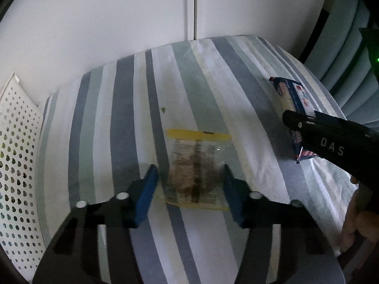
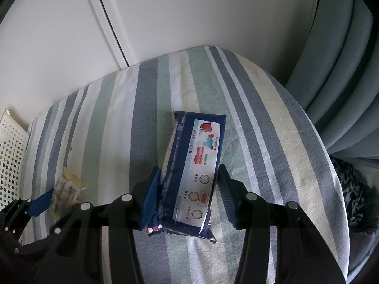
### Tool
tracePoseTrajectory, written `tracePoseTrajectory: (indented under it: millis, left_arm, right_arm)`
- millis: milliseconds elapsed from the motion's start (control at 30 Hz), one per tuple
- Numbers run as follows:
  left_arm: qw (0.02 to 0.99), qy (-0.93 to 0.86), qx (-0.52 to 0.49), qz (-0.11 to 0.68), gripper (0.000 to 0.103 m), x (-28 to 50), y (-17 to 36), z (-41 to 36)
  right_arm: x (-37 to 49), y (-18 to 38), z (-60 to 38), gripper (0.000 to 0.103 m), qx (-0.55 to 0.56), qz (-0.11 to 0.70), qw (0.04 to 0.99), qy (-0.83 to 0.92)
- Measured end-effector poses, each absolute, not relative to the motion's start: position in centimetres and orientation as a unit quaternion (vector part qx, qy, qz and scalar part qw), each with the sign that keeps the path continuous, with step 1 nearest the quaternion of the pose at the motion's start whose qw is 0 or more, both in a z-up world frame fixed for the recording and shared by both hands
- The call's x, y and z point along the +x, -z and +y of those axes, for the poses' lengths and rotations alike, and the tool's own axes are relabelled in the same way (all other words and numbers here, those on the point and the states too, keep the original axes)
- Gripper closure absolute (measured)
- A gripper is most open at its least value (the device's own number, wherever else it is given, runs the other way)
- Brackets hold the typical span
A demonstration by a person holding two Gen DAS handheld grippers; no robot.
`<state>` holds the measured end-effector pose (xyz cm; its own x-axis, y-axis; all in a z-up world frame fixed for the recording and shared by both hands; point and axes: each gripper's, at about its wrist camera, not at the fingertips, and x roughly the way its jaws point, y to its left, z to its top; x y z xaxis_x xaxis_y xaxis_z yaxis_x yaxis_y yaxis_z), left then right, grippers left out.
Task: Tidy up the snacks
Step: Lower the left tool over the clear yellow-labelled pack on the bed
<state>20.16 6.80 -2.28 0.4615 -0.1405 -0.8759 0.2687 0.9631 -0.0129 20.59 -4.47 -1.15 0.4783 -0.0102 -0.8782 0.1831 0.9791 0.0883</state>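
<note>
Nearest in the left wrist view, the left hand-held gripper [image 1: 190,189] is standing wide open over the striped cloth [image 1: 132,108], its blue pads straddling a clear snack bag [image 1: 197,165] with yellow ends; both pads are sitting just off the bag's long edges, and whether they are touching it cannot be told through the blur. In the right wrist view, the right hand-held gripper [image 2: 187,196] is likewise spread open around the near half of a dark blue snack packet [image 2: 196,168]; the left pad is lying against the packet's edge and the right pad is just beside the other edge. The packet is lying flat, running near to far and tilted slightly, right of the clear bag. A hand [image 1: 357,215] is showing at the right edge of the left wrist view. Between the two snacks bare striped cloth is lying open, and more is stretching beyond them to the far edge. At the far left a white perforated basket [image 1: 16,146] is sitting beside the cloth's edge, against a white wall [image 1: 118,19]; at the far right blue curtain folds [image 2: 343,75] are hanging
</note>
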Motion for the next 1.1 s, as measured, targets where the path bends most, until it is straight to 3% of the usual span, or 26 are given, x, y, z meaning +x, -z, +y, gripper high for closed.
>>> tracePoseTrajectory:
  millis: [533, 667, 800, 1100]
  left_arm:
    - [0.875, 0.12, 0.02, 0.468, 0.063, 17.4, -0.9, 11.3]
    - [0.883, 0.116, 0.01, 0.454, 0.063, 16.8, -2.7, 13.0]
    - [0.895, 0.106, 0.0, 0.433, 0.07, 16.3, -5.1, 14.8]
    - [0.919, 0.083, -0.03, 0.385, 0.068, 15.7, -10.7, 19.4]
  right_arm:
    - [20.8, 1.2, -3.9, 0.054, 0.065, 0.511, 0.854, 0.066]
    - [20.8, 1.2, -3.9, 0.054, 0.065, 0.511, 0.854, 0.066]
    - [20.8, 1.2, -3.9, 0.054, 0.065, 0.511, 0.854, 0.066]
    - [20.8, 1.2, -3.8, 0.053, 0.058, 0.512, 0.854, 0.07]
